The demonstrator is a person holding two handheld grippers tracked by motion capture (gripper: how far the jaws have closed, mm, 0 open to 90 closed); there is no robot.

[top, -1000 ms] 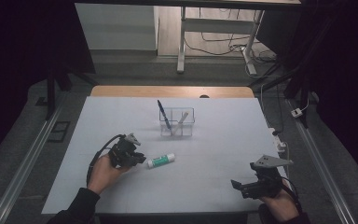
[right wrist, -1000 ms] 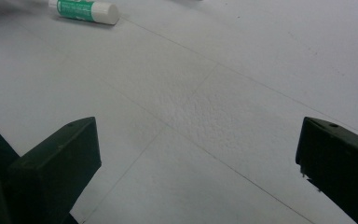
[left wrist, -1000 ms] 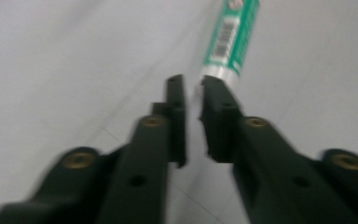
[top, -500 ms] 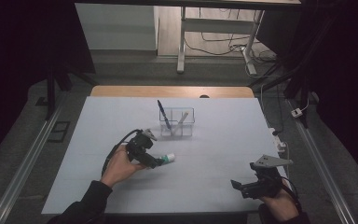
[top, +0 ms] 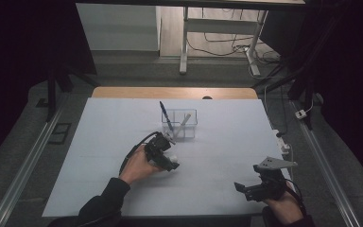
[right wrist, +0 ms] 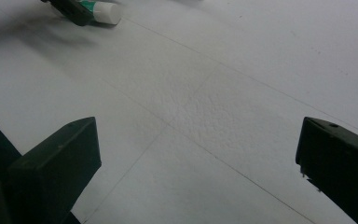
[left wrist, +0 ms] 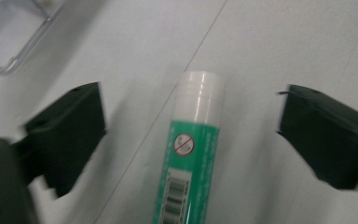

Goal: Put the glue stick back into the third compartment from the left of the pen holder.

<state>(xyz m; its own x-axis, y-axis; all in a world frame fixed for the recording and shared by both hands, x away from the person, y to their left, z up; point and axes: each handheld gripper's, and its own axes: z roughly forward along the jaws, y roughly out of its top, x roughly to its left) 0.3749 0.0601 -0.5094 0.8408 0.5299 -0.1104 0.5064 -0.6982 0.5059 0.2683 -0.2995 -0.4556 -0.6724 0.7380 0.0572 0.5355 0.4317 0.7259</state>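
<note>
Since the earlier frames, left hand-held gripper (top: pixel 171 163) has advanced from the left part of the bench toward the centre, now just in front of the clear box; right hand-held gripper unchanged at the near right corner.

Item 1: glue stick (left wrist: pixel 192 149). Green label, white cap, barcode near the lower end. Lies flat on the bench (top: pixel 227 142), cap pointing away from the left gripper's camera. In the left gripper view it sits between the two black jaws, apart from both, with bench surface visible on each side. In the right gripper view its white cap (right wrist: pixel 106 12) shows at the far top left, beside a dark jaw.

Item 2: left hand-held gripper. Jaws spread wide, straddling the glue stick, gripping nothing. Cable loops back over the hand.

Item 3: right hand-held gripper (top: pixel 240 188). Jaws wide apart over bare bench, holding nothing. Grey three-cornered plate on top. Well apart from the glue stick.

Item 4: clear box (top: pixel 179 124). Stands near bench centre, just beyond the left gripper. Contains a blue pen (top: pixel 165 116), leaning upright, and a white stick-like object, leaning; identity of the latter too small to tell.
</note>
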